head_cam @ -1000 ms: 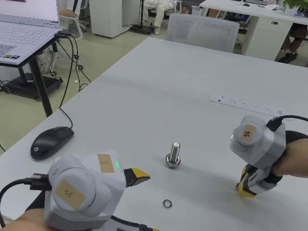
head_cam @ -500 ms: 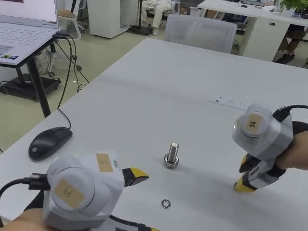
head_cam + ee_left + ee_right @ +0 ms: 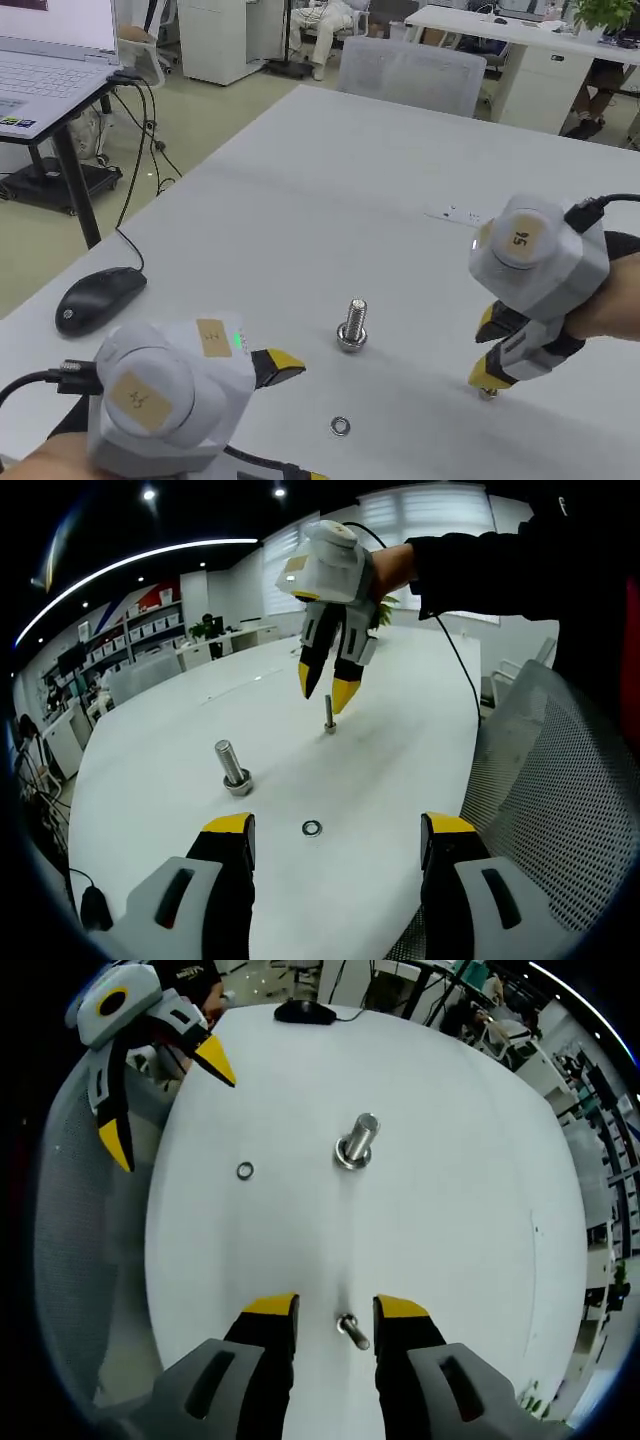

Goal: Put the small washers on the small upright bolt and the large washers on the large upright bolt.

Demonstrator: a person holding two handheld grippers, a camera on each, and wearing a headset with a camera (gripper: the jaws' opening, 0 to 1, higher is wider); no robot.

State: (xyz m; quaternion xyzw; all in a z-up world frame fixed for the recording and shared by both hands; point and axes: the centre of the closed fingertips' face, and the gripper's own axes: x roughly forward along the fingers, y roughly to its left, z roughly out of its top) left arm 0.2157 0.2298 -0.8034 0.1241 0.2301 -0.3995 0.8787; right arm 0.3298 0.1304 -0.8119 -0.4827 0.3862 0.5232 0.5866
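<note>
A white worktable [image 3: 330, 200] is being worked over by a person with two grey, yellow-tipped hand-held grippers. The left gripper [image 3: 340, 830] is being held on the person's side of the large upright silver steel bolt [image 3: 352, 326], its jaws being kept spread wide with nothing between them. The right gripper [image 3: 486, 348] is being held well to the right of the large bolt, its jaws being kept partly apart. No washer is being seen in them. Below its tips, the small upright silver bolt [image 3: 349, 1328] is being straddled but, as far as can be told, not clamped.

The small flat silver washer [image 3: 312, 828] is being left loose on the table, near the large bolt on the person's side. It is lying flat, hole upward, straight ahead of the left gripper and within the span of its jaws. The left gripper is therefore being judged much the nearer for the pick-up.

Against the picture of a second ago, the right gripper is being seen lifted and shifted slightly toward the large bolt, with the small bolt now being uncovered beneath its tips. The washer and the large bolt are being seen unmoved.
</note>
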